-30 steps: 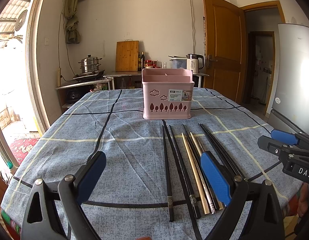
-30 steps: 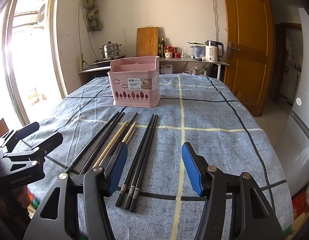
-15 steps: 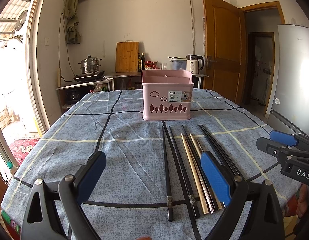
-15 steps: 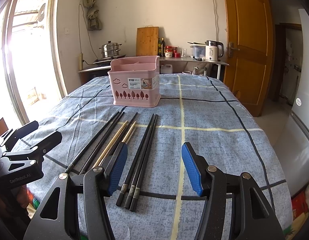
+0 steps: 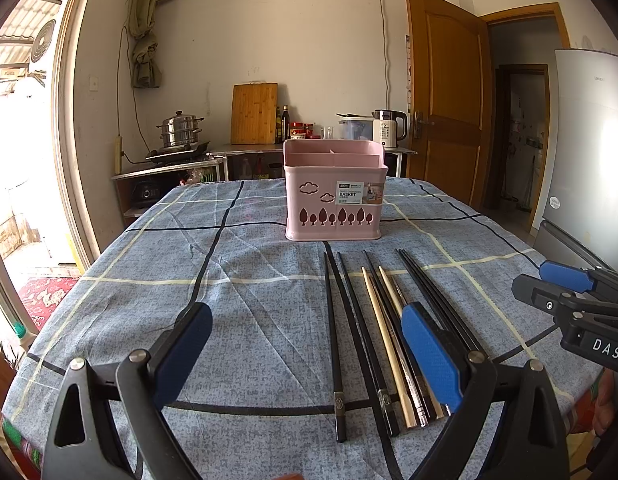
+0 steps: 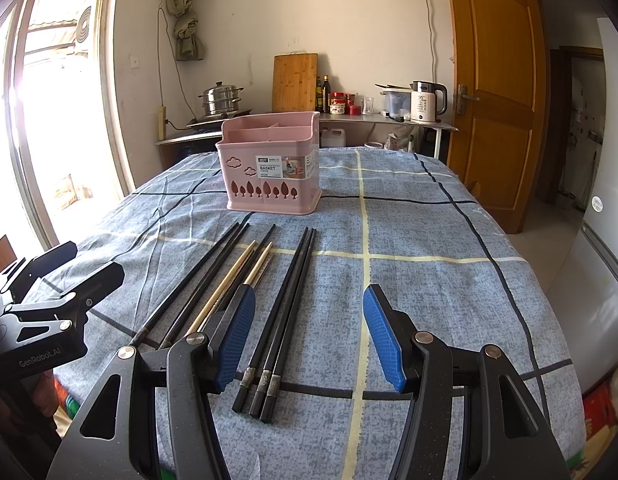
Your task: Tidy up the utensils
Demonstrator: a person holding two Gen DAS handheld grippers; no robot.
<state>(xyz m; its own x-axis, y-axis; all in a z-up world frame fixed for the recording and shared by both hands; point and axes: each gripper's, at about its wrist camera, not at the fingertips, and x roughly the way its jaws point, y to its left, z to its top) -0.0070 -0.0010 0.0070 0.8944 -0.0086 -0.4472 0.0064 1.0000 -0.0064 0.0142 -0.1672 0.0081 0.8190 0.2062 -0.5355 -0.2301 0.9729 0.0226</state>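
Note:
A pink utensil basket (image 5: 333, 196) (image 6: 271, 170) with inner compartments stands upright at the middle of the table. In front of it several chopsticks (image 5: 373, 332) (image 6: 245, 284) lie side by side on the cloth, black ones and two pale wooden ones. Three black chopsticks (image 6: 281, 312) lie between my right gripper's fingers. My left gripper (image 5: 305, 356) hovers open near the table's front edge, left of most chopsticks. My right gripper (image 6: 309, 332) is open, holding nothing. Each gripper shows at the side of the other's view.
A blue checked tablecloth (image 5: 229, 280) covers the table. Behind it stand a counter with a steel pot (image 5: 179, 132), a wooden cutting board (image 5: 254, 114) and a kettle (image 5: 389, 128). A wooden door (image 5: 445, 92) and a fridge (image 5: 589, 152) are on the right.

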